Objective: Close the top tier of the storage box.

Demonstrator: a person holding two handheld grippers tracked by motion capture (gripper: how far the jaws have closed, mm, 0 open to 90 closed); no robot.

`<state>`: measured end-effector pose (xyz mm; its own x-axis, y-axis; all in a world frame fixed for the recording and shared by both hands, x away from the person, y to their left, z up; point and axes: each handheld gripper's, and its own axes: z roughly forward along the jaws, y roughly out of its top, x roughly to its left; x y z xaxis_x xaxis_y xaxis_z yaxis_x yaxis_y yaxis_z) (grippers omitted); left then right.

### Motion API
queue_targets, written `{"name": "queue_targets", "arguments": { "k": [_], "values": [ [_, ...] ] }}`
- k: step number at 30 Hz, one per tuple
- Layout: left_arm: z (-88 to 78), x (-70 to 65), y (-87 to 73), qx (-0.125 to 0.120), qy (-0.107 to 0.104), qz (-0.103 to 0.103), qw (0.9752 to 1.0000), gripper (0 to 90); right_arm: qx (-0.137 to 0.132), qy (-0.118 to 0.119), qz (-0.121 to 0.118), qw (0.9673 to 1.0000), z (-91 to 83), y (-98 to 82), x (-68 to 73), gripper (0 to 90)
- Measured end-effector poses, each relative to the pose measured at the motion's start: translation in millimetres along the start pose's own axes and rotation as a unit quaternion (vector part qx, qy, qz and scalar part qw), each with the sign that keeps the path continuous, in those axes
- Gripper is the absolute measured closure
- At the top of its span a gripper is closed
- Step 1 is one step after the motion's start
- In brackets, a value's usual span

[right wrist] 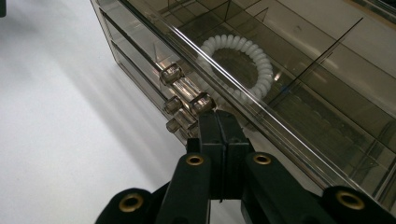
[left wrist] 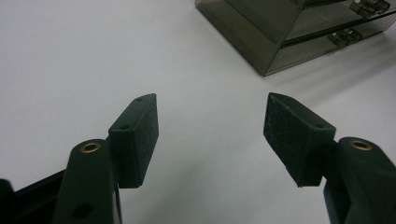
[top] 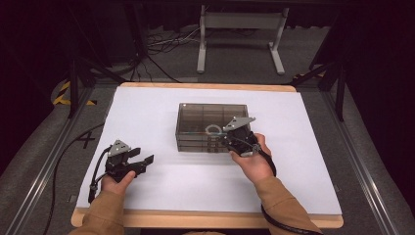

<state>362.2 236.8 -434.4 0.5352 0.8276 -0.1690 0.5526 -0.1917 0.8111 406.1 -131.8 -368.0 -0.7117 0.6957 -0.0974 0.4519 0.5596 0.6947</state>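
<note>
A smoky clear drawer box (top: 210, 115) stands mid-table, with three stacked drawers and clear bar handles on its front. A white coiled ring (right wrist: 261, 60) lies in the top compartment (top: 213, 129). My right gripper (top: 223, 139) is at the box's front; its jaws are pressed together (right wrist: 218, 116), and their tips touch the near end of the top drawer handle (right wrist: 184, 86). Whether they pinch any of it is hidden. My left gripper (top: 143, 156) rests on the table left of the box, open (left wrist: 210, 126), nothing between its pads (left wrist: 140, 135).
The box (left wrist: 280, 32) sits on a white sheet over a wood-edged table (top: 205, 219). Two lower drawer handles (right wrist: 173, 106) sit under the top one. Beyond the table's far edge stand a white frame's legs (top: 240, 44) and floor cables.
</note>
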Motion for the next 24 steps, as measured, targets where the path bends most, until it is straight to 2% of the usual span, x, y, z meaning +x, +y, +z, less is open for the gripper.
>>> {"name": "queue_targets", "arguments": {
  "k": [14,19,24],
  "values": [
    [0.1,0.1,-0.1,-0.001,0.001,-0.001,1.0000,36.3,-0.004,-0.001,0.001,1.0000,-0.6,-0.9,0.5,90.0],
    [-1.2,1.3,-1.4,0.000,0.003,-0.001,1.0000,36.3,-0.007,0.003,0.000,1.0000,-8.5,0.5,-2.3,90.0],
    [-2.0,0.4,-1.7,0.002,0.003,-0.001,1.0000,36.3,-0.013,0.014,-0.007,0.9998,-19.3,0.6,-3.3,84.0]
  ]
}}
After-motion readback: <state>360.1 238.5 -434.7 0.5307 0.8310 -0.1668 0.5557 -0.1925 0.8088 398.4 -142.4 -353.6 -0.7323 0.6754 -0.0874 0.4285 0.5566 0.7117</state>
